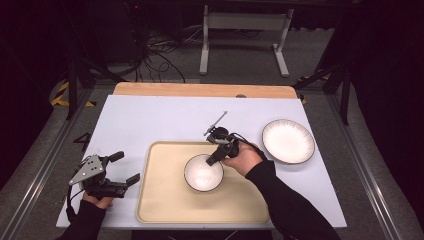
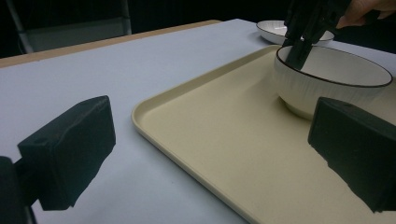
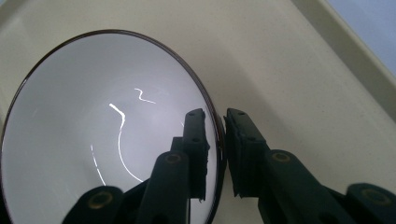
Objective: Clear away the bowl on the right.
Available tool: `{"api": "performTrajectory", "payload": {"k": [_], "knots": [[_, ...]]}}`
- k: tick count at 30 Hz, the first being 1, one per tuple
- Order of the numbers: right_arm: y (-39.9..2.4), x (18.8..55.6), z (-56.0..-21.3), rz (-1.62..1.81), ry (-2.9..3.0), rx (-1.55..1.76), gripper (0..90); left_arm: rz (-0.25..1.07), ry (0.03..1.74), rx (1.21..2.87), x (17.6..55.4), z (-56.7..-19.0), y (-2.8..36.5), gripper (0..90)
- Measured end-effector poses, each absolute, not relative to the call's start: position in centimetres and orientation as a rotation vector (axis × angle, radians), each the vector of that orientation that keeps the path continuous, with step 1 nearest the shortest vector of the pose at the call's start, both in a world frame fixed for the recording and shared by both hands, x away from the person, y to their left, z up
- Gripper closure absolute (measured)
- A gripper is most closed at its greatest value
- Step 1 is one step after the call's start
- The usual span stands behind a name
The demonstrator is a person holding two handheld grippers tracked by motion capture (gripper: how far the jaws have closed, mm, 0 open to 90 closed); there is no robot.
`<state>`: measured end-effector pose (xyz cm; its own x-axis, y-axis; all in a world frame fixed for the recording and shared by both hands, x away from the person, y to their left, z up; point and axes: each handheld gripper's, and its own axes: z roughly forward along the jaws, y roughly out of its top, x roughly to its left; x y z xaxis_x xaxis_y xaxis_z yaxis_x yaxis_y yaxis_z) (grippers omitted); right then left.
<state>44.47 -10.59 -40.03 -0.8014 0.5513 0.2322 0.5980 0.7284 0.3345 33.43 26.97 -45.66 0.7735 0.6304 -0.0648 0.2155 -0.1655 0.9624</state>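
Bowl point(image 1: 203, 173) upright (apparently), right tongs point(image 1: 216, 157) pinching rim

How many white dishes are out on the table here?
2: a bowl on the beige tray, its rim between the right gripper's jaws, and a plate on the table right of the tray.

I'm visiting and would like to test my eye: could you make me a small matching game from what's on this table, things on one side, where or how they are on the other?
Things:
1. bowl
2. plate
3. left gripper
4. right gripper

States:
A. open, holding nothing, beside the tray
B. shut on a rim
C. on the white table, right of the tray
D. standing in the tray

Pairs: 1-D, 2-C, 3-A, 4-B
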Motion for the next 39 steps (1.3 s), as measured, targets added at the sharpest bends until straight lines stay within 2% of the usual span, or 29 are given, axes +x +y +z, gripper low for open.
{"api": "performTrajectory", "payload": {"k": [5,11,13,16,22,25,26,39], "knots": [[-10.6,44.4,-40.1,-0.608,-2.816,-0.942,68.0,0.417,0.666,1.738,33.4,-45.7,27.0,1.6],[-10.7,44.1,-39.2,-0.649,-2.841,-0.939,52.2,0.421,0.665,1.736,33.5,-45.7,27.0,1.6],[-10.7,43.8,-38.7,-0.674,-2.856,-0.942,46.3,0.42,0.664,1.738,33.5,-45.6,27.0,1.6],[-10.7,43.4,-37.8,-0.721,-2.911,-0.918,31.5,0.421,0.66,1.743,33.5,-45.6,27.1,1.6],[-10.9,42.5,-36.5,-0.837,-2.969,-0.89,12.6,0.42,0.661,1.742,33.4,-45.6,27.1,1.6],[-10.9,42.3,-36.2,-0.87,-2.973,-0.889,9.4,0.421,0.66,1.74,33.4,-45.6,27.1,1.6],[-11.1,42.0,-35.9,-0.895,-2.969,-0.861,5.7,0.423,0.661,1.739,33.4,-45.6,27.1,1.6],[-12.5,40.5,-34.5,-1.057,-2.991,-0.81,0.0,0.418,0.668,1.734,33.4,-45.7,27.0,1.6]]}}
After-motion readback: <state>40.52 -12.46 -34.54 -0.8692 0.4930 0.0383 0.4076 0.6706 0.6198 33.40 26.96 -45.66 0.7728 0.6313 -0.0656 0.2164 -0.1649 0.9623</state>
